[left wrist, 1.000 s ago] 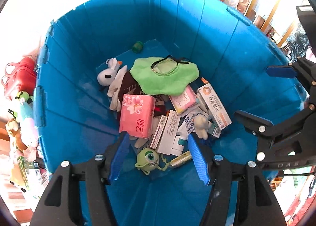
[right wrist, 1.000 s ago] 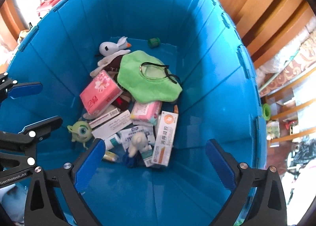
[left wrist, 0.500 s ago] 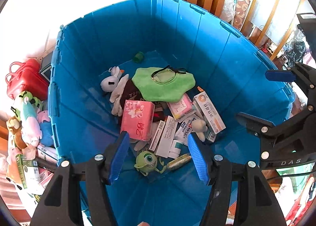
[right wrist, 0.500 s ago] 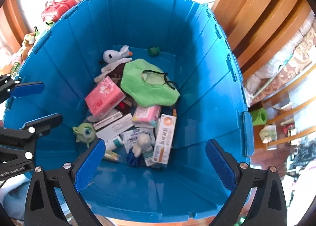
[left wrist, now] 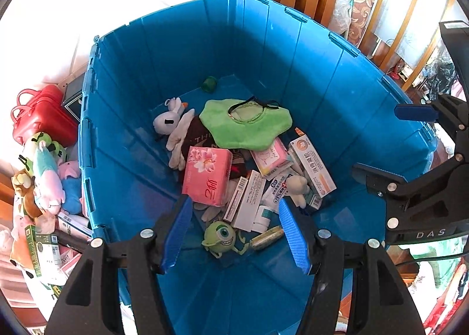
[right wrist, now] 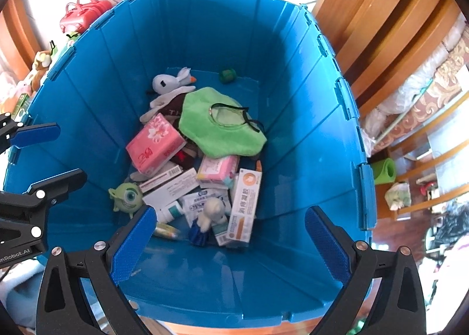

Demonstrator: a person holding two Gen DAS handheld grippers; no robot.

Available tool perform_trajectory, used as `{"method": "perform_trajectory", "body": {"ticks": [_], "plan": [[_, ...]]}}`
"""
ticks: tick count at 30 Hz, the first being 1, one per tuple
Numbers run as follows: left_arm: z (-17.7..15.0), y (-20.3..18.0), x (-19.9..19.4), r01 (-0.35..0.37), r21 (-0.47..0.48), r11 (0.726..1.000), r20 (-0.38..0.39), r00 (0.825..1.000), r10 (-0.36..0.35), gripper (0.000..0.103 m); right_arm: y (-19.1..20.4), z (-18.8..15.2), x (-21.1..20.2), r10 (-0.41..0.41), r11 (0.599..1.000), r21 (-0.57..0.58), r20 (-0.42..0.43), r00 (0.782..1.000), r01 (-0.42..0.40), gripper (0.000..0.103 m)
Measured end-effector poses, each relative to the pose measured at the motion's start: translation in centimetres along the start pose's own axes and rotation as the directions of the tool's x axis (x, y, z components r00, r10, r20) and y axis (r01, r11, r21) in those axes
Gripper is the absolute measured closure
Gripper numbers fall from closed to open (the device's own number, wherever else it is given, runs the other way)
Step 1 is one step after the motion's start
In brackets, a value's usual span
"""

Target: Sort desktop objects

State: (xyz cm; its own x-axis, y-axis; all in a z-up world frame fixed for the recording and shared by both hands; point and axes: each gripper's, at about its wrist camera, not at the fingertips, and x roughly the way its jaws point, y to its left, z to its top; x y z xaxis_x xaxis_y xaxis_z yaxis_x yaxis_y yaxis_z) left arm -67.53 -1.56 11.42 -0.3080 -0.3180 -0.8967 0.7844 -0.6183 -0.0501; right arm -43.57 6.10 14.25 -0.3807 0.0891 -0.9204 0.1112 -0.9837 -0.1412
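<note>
Left wrist view: my left tongs (left wrist: 234, 231) hang half open and empty above the blue bin (left wrist: 322, 86), the green one-eyed plush (left wrist: 220, 237) lying between their tips. My right tongs (right wrist: 231, 242) gape wide, empty, over the orange-striped box (right wrist: 244, 206), with the pink tissue pack (right wrist: 155, 144) ahead to the left.

A lived-in home room: warm wooden panelling (right wrist: 381, 13) rises behind a blue storage crate (left wrist: 293, 71), patterned upholstery (right wrist: 433, 100) lies to one side, and plush toys (left wrist: 47, 171) sit piled beside a red toy case (left wrist: 38, 115).
</note>
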Motion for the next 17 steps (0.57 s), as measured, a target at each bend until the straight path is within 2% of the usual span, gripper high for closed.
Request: {"method": "perform_trajectory", "body": {"ticks": [17], "plan": [[0.17, 0.03, 0.12, -0.007, 0.002, 1.0, 0.005, 1.0, 0.007, 0.042, -0.28, 0.15, 0.32, -0.008, 1.0, 0.003, -0.001, 1.0, 0.008, 0.0]]}}
